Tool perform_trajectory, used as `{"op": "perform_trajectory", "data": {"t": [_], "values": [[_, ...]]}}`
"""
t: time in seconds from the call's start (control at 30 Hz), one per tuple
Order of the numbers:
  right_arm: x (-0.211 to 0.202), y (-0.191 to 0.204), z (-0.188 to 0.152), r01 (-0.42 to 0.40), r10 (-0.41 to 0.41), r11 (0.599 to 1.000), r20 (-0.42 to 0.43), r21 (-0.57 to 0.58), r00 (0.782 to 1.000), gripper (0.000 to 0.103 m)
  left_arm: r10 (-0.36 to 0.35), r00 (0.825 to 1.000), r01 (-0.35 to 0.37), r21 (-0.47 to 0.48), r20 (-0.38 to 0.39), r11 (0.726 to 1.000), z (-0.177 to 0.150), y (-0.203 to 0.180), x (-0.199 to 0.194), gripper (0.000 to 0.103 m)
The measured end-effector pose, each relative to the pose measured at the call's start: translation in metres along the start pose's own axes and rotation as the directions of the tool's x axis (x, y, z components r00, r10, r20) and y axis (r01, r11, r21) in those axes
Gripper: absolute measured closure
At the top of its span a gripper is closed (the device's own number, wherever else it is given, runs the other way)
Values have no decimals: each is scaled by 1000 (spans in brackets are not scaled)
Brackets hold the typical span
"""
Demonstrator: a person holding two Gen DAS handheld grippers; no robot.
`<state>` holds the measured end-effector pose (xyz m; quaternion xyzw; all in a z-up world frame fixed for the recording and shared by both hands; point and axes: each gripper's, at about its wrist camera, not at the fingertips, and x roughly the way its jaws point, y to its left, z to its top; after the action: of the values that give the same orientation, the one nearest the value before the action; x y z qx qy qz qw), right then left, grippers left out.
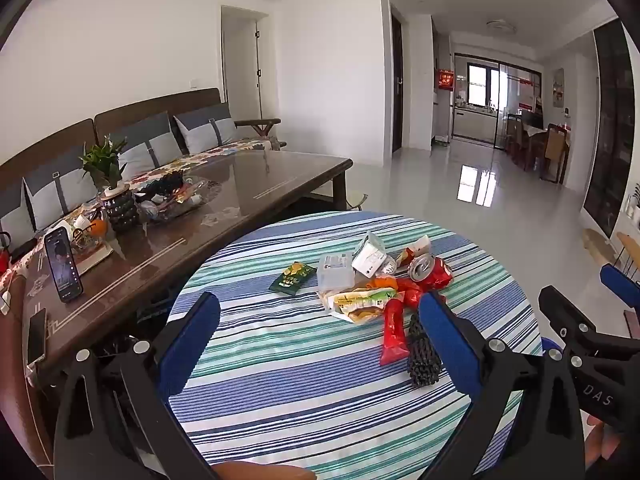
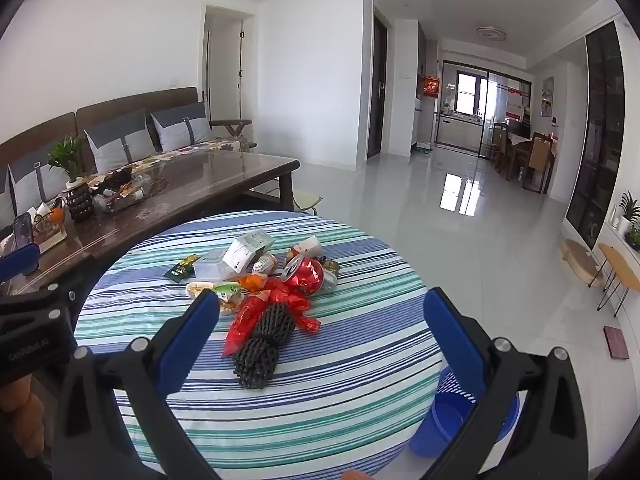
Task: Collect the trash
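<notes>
Both grippers hover over the striped round bench [image 2: 280, 420], left gripper [image 1: 320, 320] and right gripper [image 2: 320, 320] with fingers spread wide, holding nothing. Trash pile sits mid-bench: red can [image 2: 306, 272], black mesh roll [image 2: 262, 346], red wrapper [image 1: 394, 332]. Blue bin [image 2: 448, 420] on floor beside bench.

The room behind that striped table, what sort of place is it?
Most likely a home living room: a cushioned sofa, a wooden coffee table with a potted plant, and a dining area beyond.
</notes>
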<state>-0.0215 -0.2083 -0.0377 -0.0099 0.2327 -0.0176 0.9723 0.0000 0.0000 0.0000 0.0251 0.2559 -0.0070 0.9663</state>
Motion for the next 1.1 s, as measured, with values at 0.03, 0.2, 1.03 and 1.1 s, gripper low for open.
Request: {"op": "perform_trajectory", "data": {"t": [0.03,0.2,1.03,1.1], "values": [[0,0,0,0,0,1000,-2,1,1000,5,-2,1000,2,-1,1,1000,0,0,0,4],[0,0,0,1,-1,1000,0,-2,1000,5,-7,1000,7,1,-5,1000,0,0,-1,4],[1,4,-2,-10,10,1000,-4,4,1000,5,-12,1000,12,-2,1,1000,1,-1,-5,4],[1,3,-2,-10,10,1000,-4,5,1000,5,-13,1000,13,-2,0,1000,1,-1,-6,4]]}}
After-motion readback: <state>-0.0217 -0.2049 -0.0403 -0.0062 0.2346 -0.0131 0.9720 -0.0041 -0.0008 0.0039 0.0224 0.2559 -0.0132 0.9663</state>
